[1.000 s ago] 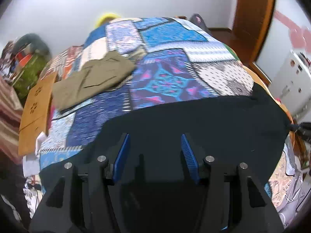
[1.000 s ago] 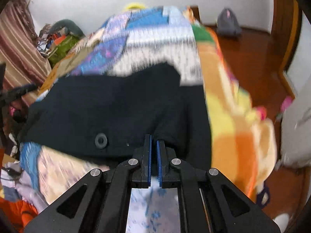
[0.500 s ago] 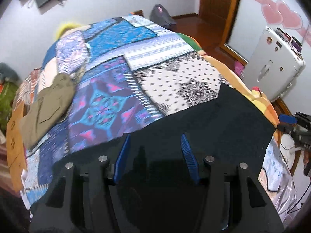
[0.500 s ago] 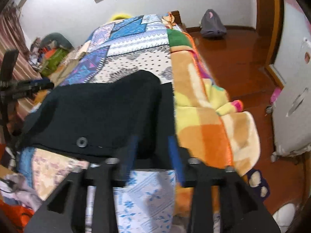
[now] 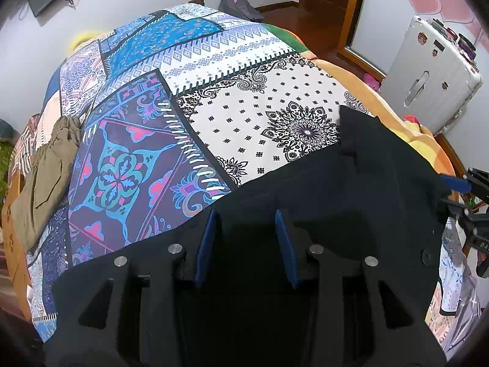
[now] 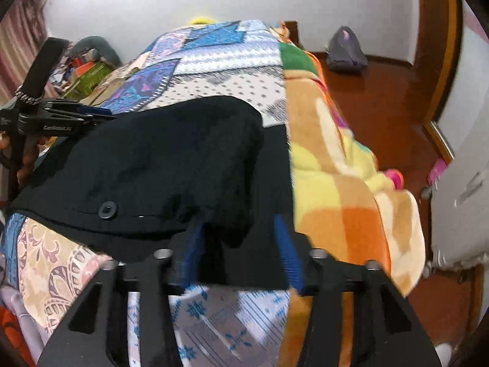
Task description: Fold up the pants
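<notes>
Black pants (image 5: 351, 202) lie folded across the near end of the patchwork bedspread (image 5: 214, 98). In the right wrist view the pants (image 6: 171, 165) show a button (image 6: 107, 209) near their front edge. My left gripper (image 5: 246, 244) is open above the black cloth, holding nothing. My right gripper (image 6: 241, 250) is open at the pants' right front corner, with cloth between its spread fingers but not pinched. The right gripper also shows at the right edge of the left wrist view (image 5: 458, 189). The left gripper shows at the left of the right wrist view (image 6: 76, 116).
Folded olive pants (image 5: 49, 171) lie at the bed's left side. A white suitcase (image 5: 428, 70) stands on the wooden floor to the right. An orange and yellow blanket (image 6: 336, 177) hangs over the bed's right edge. A grey bag (image 6: 345, 52) sits by the far wall.
My right gripper was shut on the pants' edge and has opened, letting the cloth go. My left gripper stayed open and its view swung rightward over the bed.
</notes>
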Tool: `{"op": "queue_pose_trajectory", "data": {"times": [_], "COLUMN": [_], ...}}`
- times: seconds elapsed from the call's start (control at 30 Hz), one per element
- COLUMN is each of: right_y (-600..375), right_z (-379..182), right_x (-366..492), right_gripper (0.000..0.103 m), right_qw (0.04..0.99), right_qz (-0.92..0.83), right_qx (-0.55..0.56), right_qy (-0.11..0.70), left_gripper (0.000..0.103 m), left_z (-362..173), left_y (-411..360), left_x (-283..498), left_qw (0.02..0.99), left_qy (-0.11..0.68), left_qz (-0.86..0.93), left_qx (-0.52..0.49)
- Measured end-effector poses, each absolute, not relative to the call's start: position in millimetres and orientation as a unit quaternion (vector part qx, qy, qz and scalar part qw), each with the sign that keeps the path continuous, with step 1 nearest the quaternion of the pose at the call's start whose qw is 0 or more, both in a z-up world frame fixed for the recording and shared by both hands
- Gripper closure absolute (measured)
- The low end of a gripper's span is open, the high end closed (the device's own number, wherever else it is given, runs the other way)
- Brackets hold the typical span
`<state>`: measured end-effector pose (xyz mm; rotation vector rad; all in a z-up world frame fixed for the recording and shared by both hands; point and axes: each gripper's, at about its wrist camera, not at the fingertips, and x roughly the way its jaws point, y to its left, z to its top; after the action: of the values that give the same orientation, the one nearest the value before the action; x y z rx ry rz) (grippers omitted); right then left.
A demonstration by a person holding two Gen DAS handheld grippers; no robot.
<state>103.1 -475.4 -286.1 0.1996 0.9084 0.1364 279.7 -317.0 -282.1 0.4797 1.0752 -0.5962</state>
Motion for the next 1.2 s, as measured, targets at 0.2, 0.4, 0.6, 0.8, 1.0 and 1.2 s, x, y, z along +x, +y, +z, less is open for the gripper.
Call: {"op": "queue_pose_trajectory", "data": {"times": [0.2, 0.4, 0.6, 0.8, 1.0, 1.2], "right_y": [-474.5, -495.3, -493.2, -523.3, -539.2, -521.3], "right_z": [-260.6, -249.3, -282.1, -267.3, -247.3, -261.2], "right_x": [98.0, 67.9, 54.0, 60.8, 102.3, 156.6], "right_gripper": [0.097, 0.097, 0.091, 0.088, 0.070, 0.062], "right_qw": [0.915, 0.914, 0.879, 0.884, 0.898, 0.896], "right_qz": [0.050, 0.024, 0.031, 0.002, 0.009, 0.041], "right_qx": [0.076, 0.073, 0.062, 0.097, 0.118, 0.099], "right_qy": [0.392, 0.399, 0.472, 0.457, 0.423, 0.431], "left_gripper": [0.062, 0.065, 0.065, 0.065, 0.063, 0.073], "left_z": [-280.2, -274.3, -264.8, -263.4, -283.3, -291.8], "left_y": [-318.8, -320.3, -322.2, -334.1, -350.6, -357.0], "left_x": [280.0, 277.0, 277.1, 278.7, 286.8, 294.5], "left_qw": [0.790, 0.785, 0.780, 0.774, 0.752, 0.747], "left_qy": [0.503, 0.507, 0.511, 0.502, 0.513, 0.513], "left_qz": [-0.270, -0.272, -0.283, -0.295, -0.305, -0.324], "left_qx": [0.225, 0.231, 0.224, 0.249, 0.280, 0.273]}}
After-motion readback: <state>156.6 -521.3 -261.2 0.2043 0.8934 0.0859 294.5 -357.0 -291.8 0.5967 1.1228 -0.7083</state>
